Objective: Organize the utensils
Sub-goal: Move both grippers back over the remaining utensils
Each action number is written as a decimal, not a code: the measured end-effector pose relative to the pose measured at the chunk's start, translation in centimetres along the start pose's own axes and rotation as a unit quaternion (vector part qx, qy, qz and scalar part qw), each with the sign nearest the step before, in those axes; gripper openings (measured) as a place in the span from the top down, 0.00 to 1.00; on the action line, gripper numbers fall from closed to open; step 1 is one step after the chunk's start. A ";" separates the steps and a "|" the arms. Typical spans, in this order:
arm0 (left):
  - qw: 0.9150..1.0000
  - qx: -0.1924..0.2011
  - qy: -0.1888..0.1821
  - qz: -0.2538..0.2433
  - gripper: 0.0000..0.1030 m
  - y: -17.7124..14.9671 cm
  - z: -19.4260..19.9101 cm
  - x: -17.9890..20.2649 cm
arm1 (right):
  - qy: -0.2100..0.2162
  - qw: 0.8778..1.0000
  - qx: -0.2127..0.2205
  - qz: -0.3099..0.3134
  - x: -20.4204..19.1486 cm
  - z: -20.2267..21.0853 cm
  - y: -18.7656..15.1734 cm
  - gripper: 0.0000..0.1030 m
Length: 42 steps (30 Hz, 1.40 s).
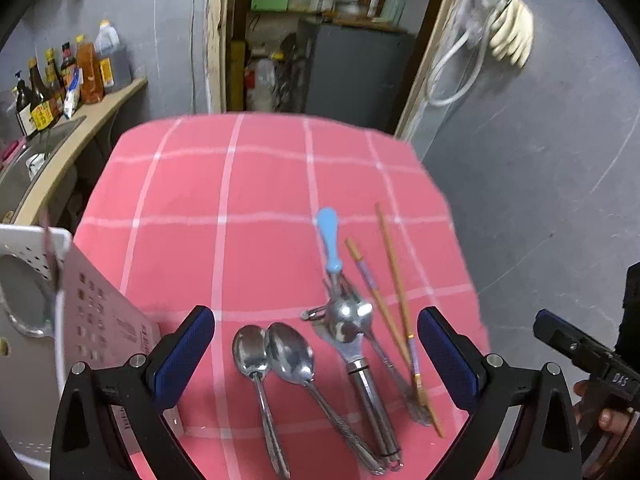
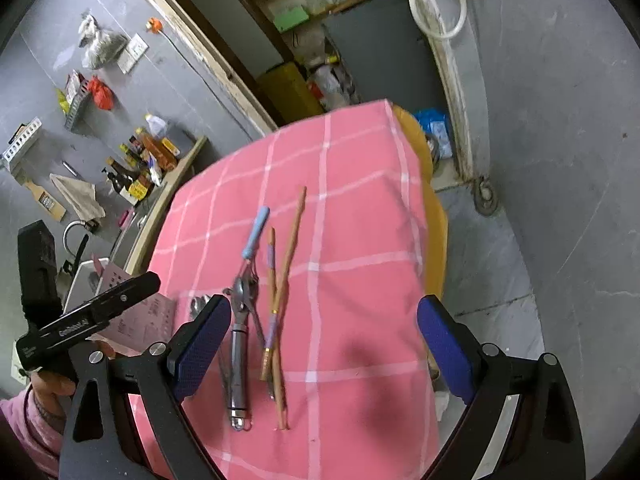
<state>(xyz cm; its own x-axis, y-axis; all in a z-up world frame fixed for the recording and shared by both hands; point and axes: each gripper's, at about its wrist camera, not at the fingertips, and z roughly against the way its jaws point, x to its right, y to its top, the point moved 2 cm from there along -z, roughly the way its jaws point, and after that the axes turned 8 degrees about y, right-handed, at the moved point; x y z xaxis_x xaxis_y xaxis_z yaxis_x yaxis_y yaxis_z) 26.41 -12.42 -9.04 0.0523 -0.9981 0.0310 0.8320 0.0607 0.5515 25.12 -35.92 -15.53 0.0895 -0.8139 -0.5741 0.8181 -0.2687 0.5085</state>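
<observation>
Utensils lie on a pink checked tablecloth. Two steel spoons lie side by side, bowls away from me. To their right lie a steel tool with a thick handle, a blue-handled utensil and two wooden chopsticks. My left gripper is open and empty, hovering above the spoons and the steel tool. My right gripper is open and empty, above the chopsticks, the steel tool and the blue-handled utensil.
A white perforated basket stands at the table's left edge, beside my left gripper. A counter with sauce bottles and a sink is further left. A doorway lies behind the table. Grey floor is to the right.
</observation>
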 end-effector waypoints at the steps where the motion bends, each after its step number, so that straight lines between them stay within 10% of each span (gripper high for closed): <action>1: 1.000 -0.008 0.004 0.001 0.01 -0.1 -0.5 0.1 | 0.006 1.000 -0.007 0.000 0.2 -0.6 0.0 0.11; 17: 0.996 -0.064 0.048 0.044 0.07 -2.0 -4.7 -1.1 | 0.085 0.993 -0.082 0.031 -0.9 -7.9 1.2 0.24; 22: 0.995 -0.072 0.031 0.055 0.33 -2.4 -5.2 -1.6 | 0.095 0.990 -0.094 0.031 -1.0 -9.0 1.0 0.48; 31: 0.993 -0.092 0.004 0.080 0.49 -2.8 -6.3 -2.2 | 0.125 0.984 -0.117 0.045 -2.3 -10.6 1.0 0.74; 42: 0.987 -0.113 -0.032 0.110 0.60 -2.8 -8.1 -3.3 | 0.147 0.973 -0.166 0.060 -4.2 -14.0 0.4 0.76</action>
<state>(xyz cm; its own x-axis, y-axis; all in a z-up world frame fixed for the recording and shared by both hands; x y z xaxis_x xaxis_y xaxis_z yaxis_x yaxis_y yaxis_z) 28.41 -9.30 -17.40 0.2160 -0.9585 0.1861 0.9071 0.2675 0.3249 33.01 -25.40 -21.90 0.3139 -0.6333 -0.7074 0.9258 0.0389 0.3760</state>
